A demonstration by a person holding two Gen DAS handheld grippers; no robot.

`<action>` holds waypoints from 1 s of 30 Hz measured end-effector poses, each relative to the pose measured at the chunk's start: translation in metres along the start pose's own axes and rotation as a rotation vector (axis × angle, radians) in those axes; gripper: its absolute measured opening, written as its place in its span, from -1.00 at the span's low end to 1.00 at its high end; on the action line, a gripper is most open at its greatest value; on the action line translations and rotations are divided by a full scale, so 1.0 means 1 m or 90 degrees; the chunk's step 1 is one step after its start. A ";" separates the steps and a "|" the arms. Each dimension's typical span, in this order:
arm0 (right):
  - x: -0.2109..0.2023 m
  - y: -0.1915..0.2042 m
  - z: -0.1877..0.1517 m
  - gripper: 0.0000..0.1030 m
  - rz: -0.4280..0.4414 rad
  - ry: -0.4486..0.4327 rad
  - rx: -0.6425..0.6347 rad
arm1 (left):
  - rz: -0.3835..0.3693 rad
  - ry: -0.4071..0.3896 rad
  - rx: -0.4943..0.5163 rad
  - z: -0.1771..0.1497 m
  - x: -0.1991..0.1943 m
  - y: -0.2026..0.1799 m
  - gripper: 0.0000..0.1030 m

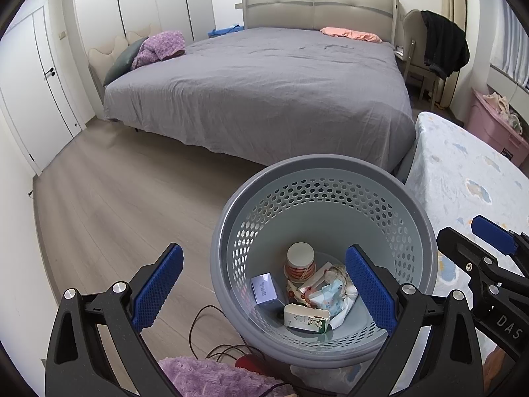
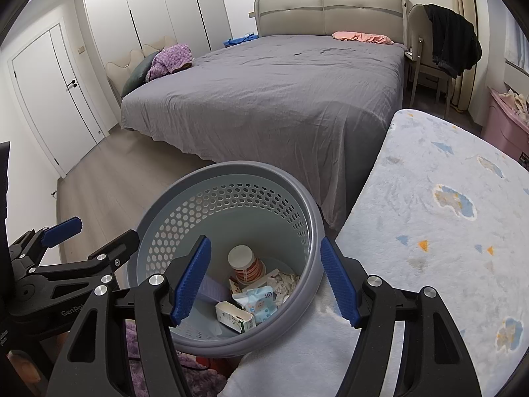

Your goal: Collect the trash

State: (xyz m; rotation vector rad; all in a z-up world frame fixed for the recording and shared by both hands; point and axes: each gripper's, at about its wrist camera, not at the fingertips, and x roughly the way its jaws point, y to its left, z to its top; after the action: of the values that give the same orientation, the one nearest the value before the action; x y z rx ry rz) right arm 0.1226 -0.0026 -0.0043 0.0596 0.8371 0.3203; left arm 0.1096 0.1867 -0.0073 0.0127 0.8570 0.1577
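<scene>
A round grey perforated waste basket stands on the floor beside a small bed. Inside lie a paper cup, a small lilac box, a milk carton, a wipes pack and crumpled wrappers. My left gripper is open and empty above the basket's near-left rim; it also shows in the right wrist view. My right gripper is open and empty above the basket's near-right rim; it also shows in the left wrist view.
A large bed with a grey sheet fills the back. A small bed with a cloud-print cover lies to the right. A purple blanket and dark cables lie on the floor below the basket. A pink bin stands far right.
</scene>
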 end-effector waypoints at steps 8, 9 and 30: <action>0.000 0.000 0.001 0.28 -0.001 -0.001 -0.001 | 0.010 -0.002 -0.006 0.000 0.001 0.001 0.88; 0.000 0.000 0.001 0.28 0.000 -0.001 -0.001 | 0.010 -0.003 -0.007 0.000 0.001 0.001 0.88; -0.001 0.001 0.001 0.28 -0.001 -0.001 -0.001 | 0.011 -0.002 -0.006 0.000 0.000 0.000 0.88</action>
State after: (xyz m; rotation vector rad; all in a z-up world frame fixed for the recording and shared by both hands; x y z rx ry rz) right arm 0.1224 -0.0020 -0.0030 0.0576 0.8349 0.3203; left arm 0.1098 0.1869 -0.0077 0.0112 0.8524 0.1773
